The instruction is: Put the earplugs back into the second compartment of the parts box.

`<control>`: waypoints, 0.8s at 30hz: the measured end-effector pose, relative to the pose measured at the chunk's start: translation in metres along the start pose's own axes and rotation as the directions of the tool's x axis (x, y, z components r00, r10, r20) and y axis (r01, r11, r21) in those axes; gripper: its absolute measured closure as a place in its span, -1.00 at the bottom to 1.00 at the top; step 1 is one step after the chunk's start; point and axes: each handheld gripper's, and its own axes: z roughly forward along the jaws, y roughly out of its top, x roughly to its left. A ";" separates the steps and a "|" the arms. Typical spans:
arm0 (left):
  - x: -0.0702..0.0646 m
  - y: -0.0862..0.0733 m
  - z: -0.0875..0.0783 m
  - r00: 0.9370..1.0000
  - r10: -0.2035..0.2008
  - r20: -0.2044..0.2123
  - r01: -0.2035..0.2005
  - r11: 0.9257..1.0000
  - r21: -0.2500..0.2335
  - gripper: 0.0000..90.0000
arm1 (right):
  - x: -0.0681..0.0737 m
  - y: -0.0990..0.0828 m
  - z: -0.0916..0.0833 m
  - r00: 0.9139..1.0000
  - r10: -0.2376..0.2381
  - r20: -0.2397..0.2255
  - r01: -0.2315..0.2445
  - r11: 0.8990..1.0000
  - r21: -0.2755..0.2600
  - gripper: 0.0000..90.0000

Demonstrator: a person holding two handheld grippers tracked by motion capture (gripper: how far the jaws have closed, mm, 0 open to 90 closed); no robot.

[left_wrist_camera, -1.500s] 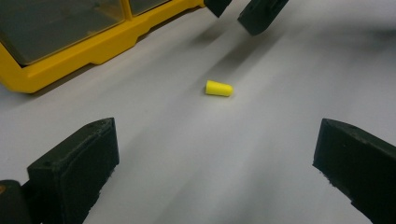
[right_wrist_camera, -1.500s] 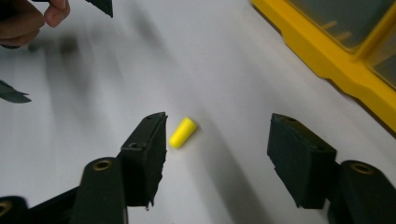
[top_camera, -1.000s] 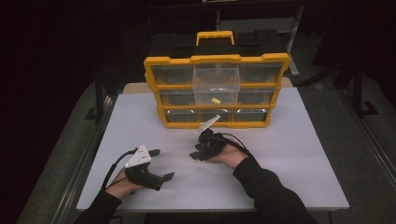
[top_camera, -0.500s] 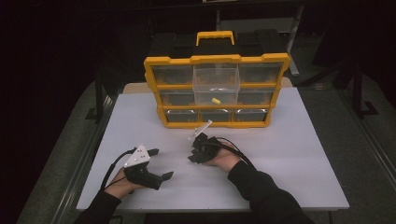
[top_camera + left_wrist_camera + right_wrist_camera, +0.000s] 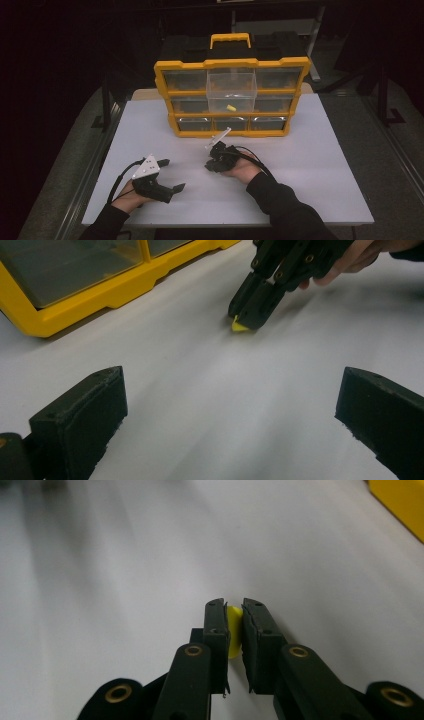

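My right gripper (image 5: 234, 605) points down at the white table (image 5: 310, 165), a little in front of the yellow organizer (image 5: 165, 90). Its jaws have just been closing and now pinch a small yellow piece (image 5: 234, 630) between the pads. In the left gripper view the same yellow piece (image 5: 239, 327) peeks out under the right gripper (image 5: 252, 315), touching the tabletop. My left gripper (image 5: 171, 175) rests at the front left, open and holding nothing, with its fingers (image 5: 90, 405) wide apart.
The organizer's clear middle drawer (image 5: 231, 82) stands pulled out, with another small yellow piece (image 5: 231, 107) inside. Its other drawers are pushed in. The table's edges drop off to a dark floor on both sides.
The right gripper has shifted slightly left and dipped toward the table in the high view. The left hand and gripper have stayed where they were.
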 end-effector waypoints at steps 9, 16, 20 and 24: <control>0.000 0.000 0.000 1.000 0.001 0.000 -0.001 1.000 0.001 -1.00 | -0.008 -0.012 -0.020 1.000 0.028 -0.005 -0.028 0.999 -0.018 0.77; 0.000 0.000 -0.001 1.000 -0.001 0.000 0.001 1.000 -0.002 -1.00 | -0.011 -0.019 -0.036 0.999 0.045 -0.009 -0.046 0.998 -0.032 0.77; 0.000 0.000 -0.001 1.000 -0.001 0.001 0.001 1.000 -0.002 -1.00 | -0.014 -0.025 -0.044 0.999 0.047 -0.002 -0.047 0.998 -0.036 0.77; 0.000 0.000 -0.001 1.000 -0.001 0.001 0.001 1.000 -0.001 -1.00 | -0.017 -0.029 -0.051 0.999 0.045 0.002 -0.045 0.998 -0.047 0.76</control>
